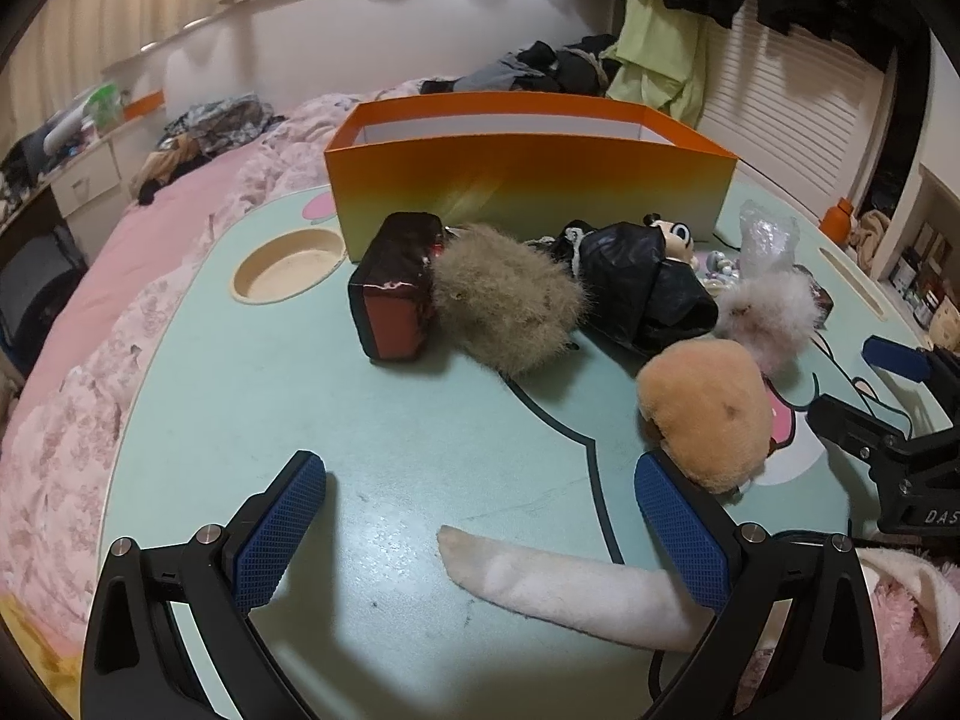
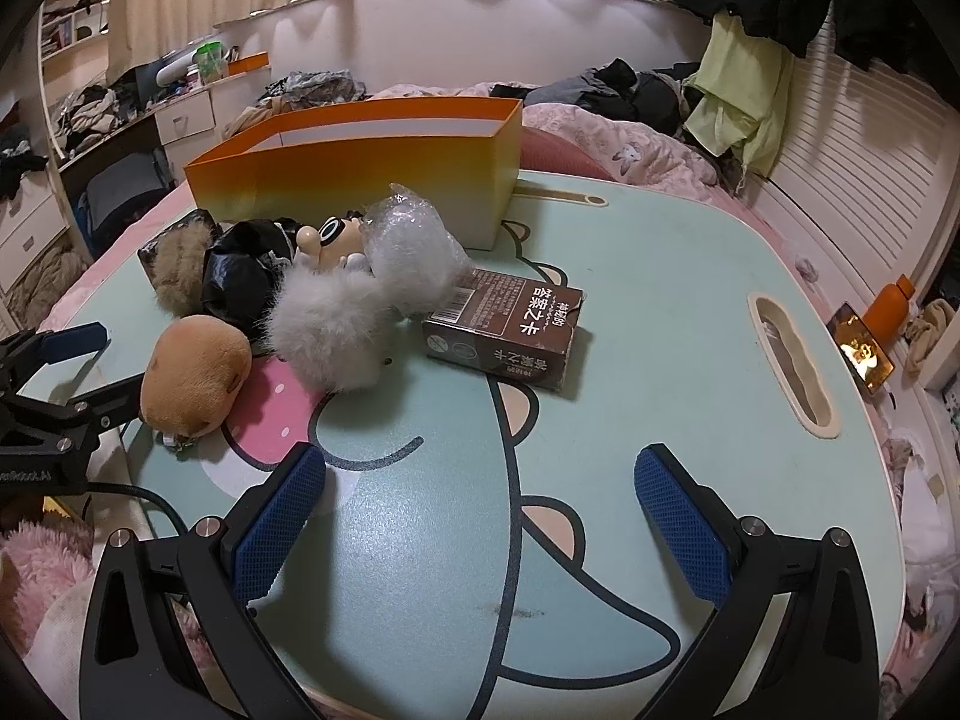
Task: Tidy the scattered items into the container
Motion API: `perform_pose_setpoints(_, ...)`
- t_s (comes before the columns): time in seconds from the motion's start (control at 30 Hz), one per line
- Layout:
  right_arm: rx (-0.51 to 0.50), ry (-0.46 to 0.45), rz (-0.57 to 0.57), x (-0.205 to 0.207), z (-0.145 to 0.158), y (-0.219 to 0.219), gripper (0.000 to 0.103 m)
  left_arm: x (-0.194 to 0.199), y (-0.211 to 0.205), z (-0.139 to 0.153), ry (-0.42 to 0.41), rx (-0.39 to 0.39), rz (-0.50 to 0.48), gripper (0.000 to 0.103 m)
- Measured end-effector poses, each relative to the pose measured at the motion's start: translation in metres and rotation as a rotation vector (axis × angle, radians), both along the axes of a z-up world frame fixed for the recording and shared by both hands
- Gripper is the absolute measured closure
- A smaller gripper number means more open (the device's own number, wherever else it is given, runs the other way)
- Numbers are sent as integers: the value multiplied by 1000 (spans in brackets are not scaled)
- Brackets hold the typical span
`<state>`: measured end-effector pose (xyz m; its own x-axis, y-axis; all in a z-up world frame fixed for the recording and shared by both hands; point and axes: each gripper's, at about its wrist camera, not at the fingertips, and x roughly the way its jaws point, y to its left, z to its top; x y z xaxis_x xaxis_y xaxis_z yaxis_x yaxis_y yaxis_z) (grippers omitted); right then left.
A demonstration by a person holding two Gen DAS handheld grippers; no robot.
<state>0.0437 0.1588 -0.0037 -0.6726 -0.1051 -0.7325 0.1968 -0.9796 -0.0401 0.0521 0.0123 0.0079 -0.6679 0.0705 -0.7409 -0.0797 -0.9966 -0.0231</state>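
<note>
Orange container (image 1: 528, 180) sits at 12 o'clock on the lap table (image 1: 360, 420), long axis running 9-to-3, open top up. Toys incl. tan plush (image 1: 705, 402) lie just before it. L gripper (image 1: 480, 516) & R gripper (image 2: 480, 516) both spread wide, empty.

My left gripper (image 1: 480, 531) hangs open over the bench (image 1: 390, 420); orange box (image 1: 528, 186) at twelve o'clock, tan plush (image 1: 705, 405) at two.
</note>
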Motion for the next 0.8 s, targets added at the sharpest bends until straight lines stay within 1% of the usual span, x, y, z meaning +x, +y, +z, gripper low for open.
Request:
perform_pose_setpoints(0.17, -3, 1, -1, 0, 0, -1, 0, -2, -2, 3, -19, 10, 20, 0)
perform_pose_setpoints(0.2, -6, 1, -1, 0, -1, -1, 0, -1, -5, 5, -17, 35, 16, 0)
perform_pose_setpoints(0.27, -12, -1, -2, 0, -1, 0, 0, -1, -18, 13, 0, 121, 26, 0)
perform_pose_setpoints(0.33, -17, -2, -2, 0, -1, 1, 0, -3, -30, 24, 33, 159, 39, 1)
perform_pose_setpoints(0.37, -17, -2, -2, 0, -1, 1, 0, -7, -38, 32, 50, 157, 46, 4)
perform_pose_setpoints(0.4, -17, -2, -2, 0, -1, 1, 0, -10, -42, 36, 57, 145, 50, 13)
perform_pose_setpoints(0.47, -17, -1, -2, 0, -1, 2, 0, -21, -51, 43, 65, 117, 58, 26)
perform_pose_setpoints(0.53, -17, -2, -2, 0, -1, 2, 0, -34, -58, 46, 44, 135, 35, 28)
perform_pose_setpoints(0.57, -16, -2, -2, 0, -1, 2, 0, -40, -61, 45, 35, 155, 26, 32)
perform_pose_setpoints(0.6, -16, -2, -2, 0, -1, 2, 0, -44, -63, 44, 29, 163, 30, 39)
perform_pose_setpoints(0.7, -18, -3, -1, 0, -1, 3, 0, -60, -62, 38, 0, 162, 32, 54)
perform_pose_setpoints(0.8, -16, -2, -1, 0, -1, 3, 0, -67, -57, 34, 0, 182, 25, 55)
